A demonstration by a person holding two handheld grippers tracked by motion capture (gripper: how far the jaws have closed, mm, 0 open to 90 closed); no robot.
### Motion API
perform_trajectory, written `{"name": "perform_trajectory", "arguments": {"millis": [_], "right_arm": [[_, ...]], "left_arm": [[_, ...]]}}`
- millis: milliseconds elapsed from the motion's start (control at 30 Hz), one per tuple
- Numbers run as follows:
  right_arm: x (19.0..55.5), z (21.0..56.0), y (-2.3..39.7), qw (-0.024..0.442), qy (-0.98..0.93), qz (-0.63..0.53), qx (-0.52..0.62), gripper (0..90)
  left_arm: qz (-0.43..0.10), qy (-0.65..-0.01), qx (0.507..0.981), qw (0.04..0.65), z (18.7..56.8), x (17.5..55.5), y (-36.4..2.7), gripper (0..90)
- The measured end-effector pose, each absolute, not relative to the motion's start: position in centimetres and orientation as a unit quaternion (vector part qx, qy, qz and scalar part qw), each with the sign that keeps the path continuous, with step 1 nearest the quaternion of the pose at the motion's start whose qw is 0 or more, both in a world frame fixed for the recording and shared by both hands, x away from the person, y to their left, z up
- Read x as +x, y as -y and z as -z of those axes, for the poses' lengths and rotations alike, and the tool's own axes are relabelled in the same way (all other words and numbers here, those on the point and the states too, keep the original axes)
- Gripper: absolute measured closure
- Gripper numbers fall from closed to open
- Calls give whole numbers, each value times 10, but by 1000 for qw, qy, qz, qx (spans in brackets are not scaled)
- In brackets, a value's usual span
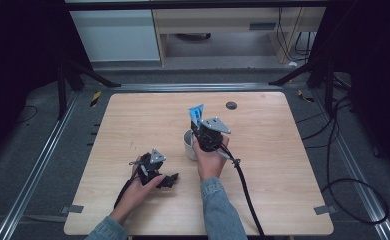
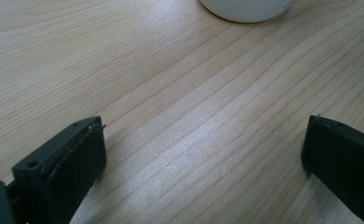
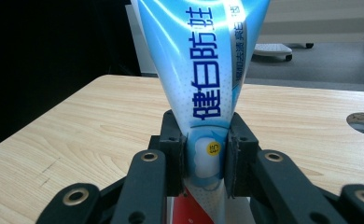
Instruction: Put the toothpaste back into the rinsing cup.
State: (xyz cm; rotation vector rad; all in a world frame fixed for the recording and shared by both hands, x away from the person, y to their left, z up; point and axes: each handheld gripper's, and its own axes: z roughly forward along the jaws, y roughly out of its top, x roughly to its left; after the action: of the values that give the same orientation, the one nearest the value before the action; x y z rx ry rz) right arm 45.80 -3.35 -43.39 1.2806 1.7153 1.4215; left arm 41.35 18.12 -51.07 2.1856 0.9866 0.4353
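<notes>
My right gripper [image 3: 204, 158] is shut on a blue and white toothpaste tube [image 3: 202, 70] printed with dark blue characters, which stands upright with its flat end up. In the high view the tube [image 1: 196, 114] rises beside the right gripper [image 1: 204, 131], just above a white cup [image 1: 189, 145] near the table's middle. My left gripper [image 1: 171, 180] rests low on the table at the front left, held in a hand. In the left gripper view its jaws stand wide apart over bare wood, left gripper [image 2: 203, 135], with the cup's base [image 2: 246, 9] at the top edge.
The wooden table [image 1: 263, 165] has a round cable hole [image 1: 231, 105] at the back right. A black cable [image 1: 246, 192] trails from the right gripper toward the front edge. Dark stands and cables ring the table on the floor.
</notes>
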Motion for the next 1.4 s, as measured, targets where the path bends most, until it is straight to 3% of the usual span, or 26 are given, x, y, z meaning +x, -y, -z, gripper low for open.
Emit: {"name": "perform_trajectory", "arguments": {"millis": [1400], "right_arm": [[458,432,45,261,-652,-527,479,701]], "left_arm": [[-168,-380,842,345,511,414,-181,0]]}}
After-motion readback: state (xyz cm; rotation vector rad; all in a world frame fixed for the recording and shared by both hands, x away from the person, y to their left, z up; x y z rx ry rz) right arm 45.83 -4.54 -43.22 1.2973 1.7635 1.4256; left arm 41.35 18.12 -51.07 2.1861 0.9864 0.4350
